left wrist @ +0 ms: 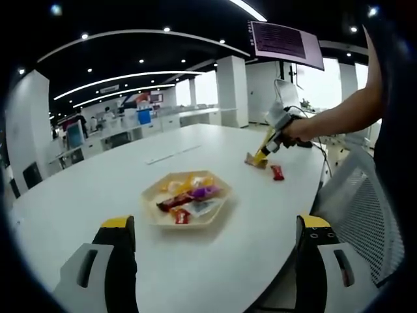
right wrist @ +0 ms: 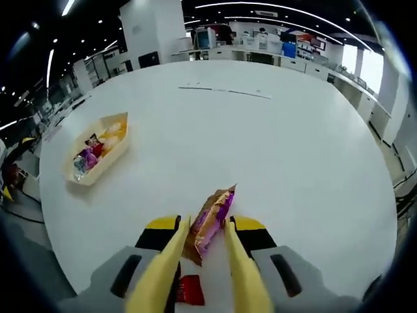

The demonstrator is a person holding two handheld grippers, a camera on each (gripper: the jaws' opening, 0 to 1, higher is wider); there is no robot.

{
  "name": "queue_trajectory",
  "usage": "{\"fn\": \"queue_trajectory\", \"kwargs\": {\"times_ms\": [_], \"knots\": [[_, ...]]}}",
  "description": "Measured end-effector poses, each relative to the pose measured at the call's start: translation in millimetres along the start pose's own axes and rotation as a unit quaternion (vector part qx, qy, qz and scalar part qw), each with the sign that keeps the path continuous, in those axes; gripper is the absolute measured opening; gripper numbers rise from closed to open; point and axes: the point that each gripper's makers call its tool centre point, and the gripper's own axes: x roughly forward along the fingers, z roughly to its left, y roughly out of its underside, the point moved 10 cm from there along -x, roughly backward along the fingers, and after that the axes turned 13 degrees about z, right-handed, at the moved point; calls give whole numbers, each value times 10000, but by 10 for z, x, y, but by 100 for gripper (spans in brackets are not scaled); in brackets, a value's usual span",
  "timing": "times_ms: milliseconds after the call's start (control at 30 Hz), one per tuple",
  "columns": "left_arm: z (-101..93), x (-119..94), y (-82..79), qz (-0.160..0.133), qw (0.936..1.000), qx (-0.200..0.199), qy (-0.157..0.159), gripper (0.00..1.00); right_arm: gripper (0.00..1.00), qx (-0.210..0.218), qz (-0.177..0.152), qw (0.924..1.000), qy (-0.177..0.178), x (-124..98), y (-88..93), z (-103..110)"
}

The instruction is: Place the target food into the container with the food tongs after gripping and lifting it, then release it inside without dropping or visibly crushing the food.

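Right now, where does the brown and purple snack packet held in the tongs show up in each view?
Left gripper view: the snack packet sits right of centre on the white table, at the tip of the yellow tongs in the right gripper.
Right gripper view: the packet is low and central, pinched between the tong arms.
Shared landmark: the hexagonal tray of sweets.

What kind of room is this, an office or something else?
Probably an open-plan office or lab: a large white table, rows of desks with monitors behind it, recessed strip lighting, and a wall-mounted screen. On the table sits a tray of wrapped snacks.
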Motion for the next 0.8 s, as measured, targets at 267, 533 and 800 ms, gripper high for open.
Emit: {"fn": "queue_trajectory", "kwargs": {"times_ms": [267,533,800], "knots": [[3,-4,-1,-17,10000,-16,5,100,21,-164,125,9998,65,-16,11,-8],[2,-2,0,-26,10000,-27,14,100,20,-155,105,9998,0,-52,-20,-24],[-2,0,2,-13,10000,-13,30,100,19,-208,44,9998,39,-140,-66,-97]]}}
